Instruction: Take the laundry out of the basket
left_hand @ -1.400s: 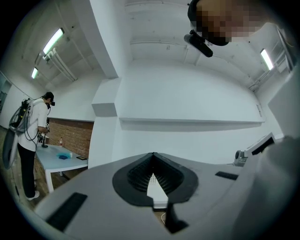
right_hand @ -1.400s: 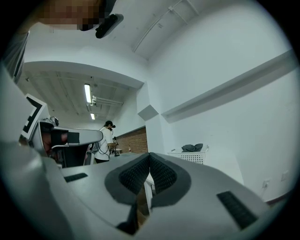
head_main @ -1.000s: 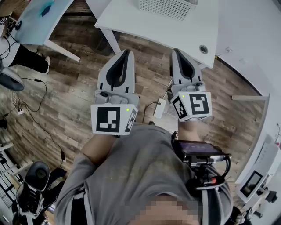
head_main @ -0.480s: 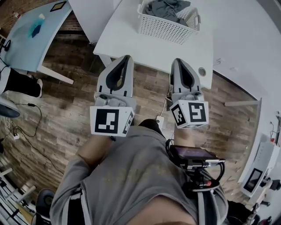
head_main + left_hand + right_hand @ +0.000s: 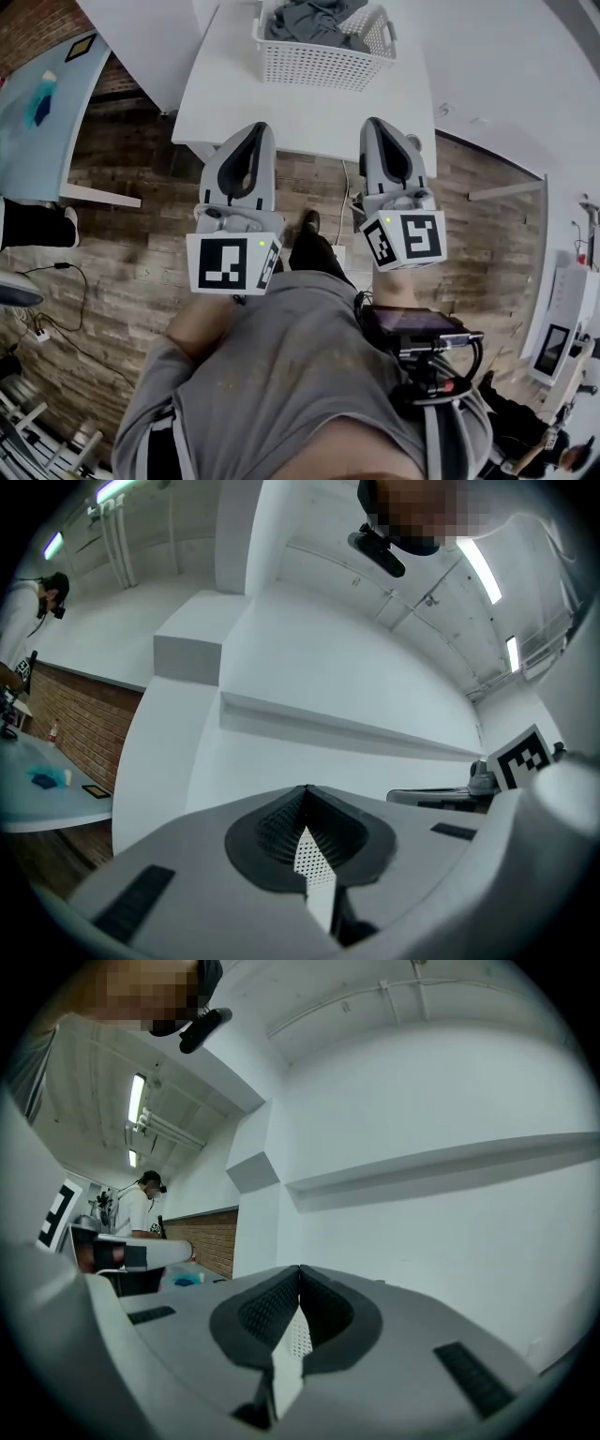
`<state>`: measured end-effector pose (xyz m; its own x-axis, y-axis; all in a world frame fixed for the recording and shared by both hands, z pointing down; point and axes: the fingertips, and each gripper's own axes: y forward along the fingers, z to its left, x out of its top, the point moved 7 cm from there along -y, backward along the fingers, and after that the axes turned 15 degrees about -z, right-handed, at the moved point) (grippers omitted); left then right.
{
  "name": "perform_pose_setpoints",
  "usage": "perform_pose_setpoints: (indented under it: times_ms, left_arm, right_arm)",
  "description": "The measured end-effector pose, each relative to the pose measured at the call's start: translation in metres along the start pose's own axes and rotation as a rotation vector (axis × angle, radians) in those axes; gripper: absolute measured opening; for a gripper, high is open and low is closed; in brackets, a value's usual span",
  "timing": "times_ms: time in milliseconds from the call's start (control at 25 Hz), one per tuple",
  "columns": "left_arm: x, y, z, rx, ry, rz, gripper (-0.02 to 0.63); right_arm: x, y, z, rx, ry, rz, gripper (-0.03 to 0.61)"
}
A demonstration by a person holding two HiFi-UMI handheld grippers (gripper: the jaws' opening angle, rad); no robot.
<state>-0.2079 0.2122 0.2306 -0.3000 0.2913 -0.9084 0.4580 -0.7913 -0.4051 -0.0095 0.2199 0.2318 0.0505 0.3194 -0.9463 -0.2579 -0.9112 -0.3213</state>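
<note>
A white perforated laundry basket (image 5: 323, 61) stands on the white table (image 5: 309, 117) at the top of the head view, with grey laundry (image 5: 314, 21) heaped inside. My left gripper (image 5: 260, 126) is shut and empty, its tips at the table's near edge, short of the basket. My right gripper (image 5: 372, 122) is also shut and empty, beside it over the same edge. In the left gripper view the left gripper (image 5: 306, 789) has its jaws together, with the basket's mesh showing behind them. In the right gripper view the right gripper (image 5: 299, 1269) points at a white wall.
Wood-plank floor (image 5: 122, 253) lies under both grippers. A pale blue table (image 5: 42, 103) stands at the left with a blue object on it. A power strip and cable lie on the floor by the person's foot. A person in white (image 5: 141, 1208) stands far off by a brick wall.
The table and basket have slid down the head view toward me; the whole basket with its grey laundry now shows. Both grippers stay shut and have come up to the table's near edge.
</note>
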Motion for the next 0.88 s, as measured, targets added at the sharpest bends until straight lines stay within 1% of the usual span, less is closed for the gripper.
perform_pose_setpoints:
  times_ms: [160, 320, 640, 760, 880]
  left_arm:
    - [-0.017, 0.024, 0.004, -0.014, 0.0, 0.025, 0.008]
    - [-0.025, 0.043, -0.001, -0.021, 0.004, 0.035, 0.008]
    - [-0.061, 0.116, -0.016, -0.044, 0.03, 0.086, 0.008]
    - [-0.068, 0.144, -0.019, -0.054, 0.057, 0.092, 0.008]
    - [-0.072, 0.171, -0.023, -0.057, 0.078, 0.092, 0.008]
  right_arm:
    - [-0.012, 0.015, -0.019, -0.022, 0.003, 0.002, 0.008]
    - [-0.014, 0.019, -0.036, -0.036, 0.015, -0.006, 0.008]
    - [-0.038, 0.051, -0.106, -0.077, 0.064, -0.013, 0.008]
    - [-0.046, 0.067, -0.129, -0.09, 0.09, -0.031, 0.008]
    - [-0.049, 0.085, -0.15, -0.084, 0.11, -0.052, 0.008]
